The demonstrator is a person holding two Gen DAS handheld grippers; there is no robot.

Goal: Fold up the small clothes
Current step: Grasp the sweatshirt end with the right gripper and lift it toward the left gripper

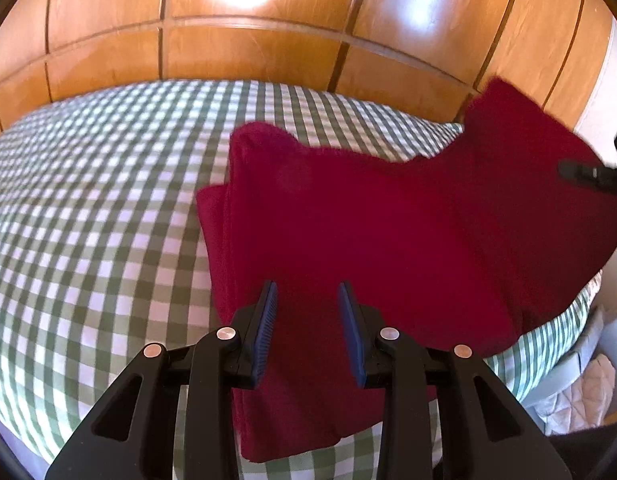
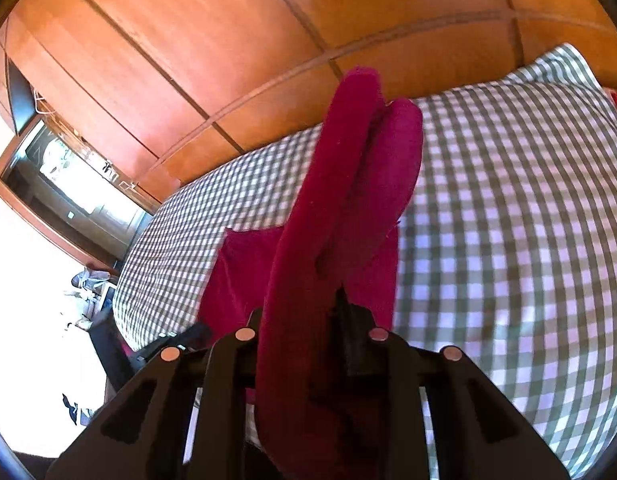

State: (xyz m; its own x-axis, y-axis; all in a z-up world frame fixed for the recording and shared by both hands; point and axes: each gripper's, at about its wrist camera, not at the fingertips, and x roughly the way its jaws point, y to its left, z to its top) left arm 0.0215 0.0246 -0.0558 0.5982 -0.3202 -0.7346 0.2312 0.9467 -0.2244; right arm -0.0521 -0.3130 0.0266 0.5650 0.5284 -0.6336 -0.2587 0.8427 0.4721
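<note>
Checked green-and-white cloth covers the bed, where our red garment lies. Our left gripper angles down over its near edge, fingers apart, nothing pinched. Our right gripper holds a raised fold clamped between its fingers.

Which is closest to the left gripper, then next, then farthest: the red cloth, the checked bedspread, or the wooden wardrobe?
In the left wrist view, from the left gripper:
1. Red cloth, right under the fingers.
2. Checked bedspread, spread around the cloth, mostly to the left.
3. Wooden wardrobe, behind the bed, at the top.
</note>
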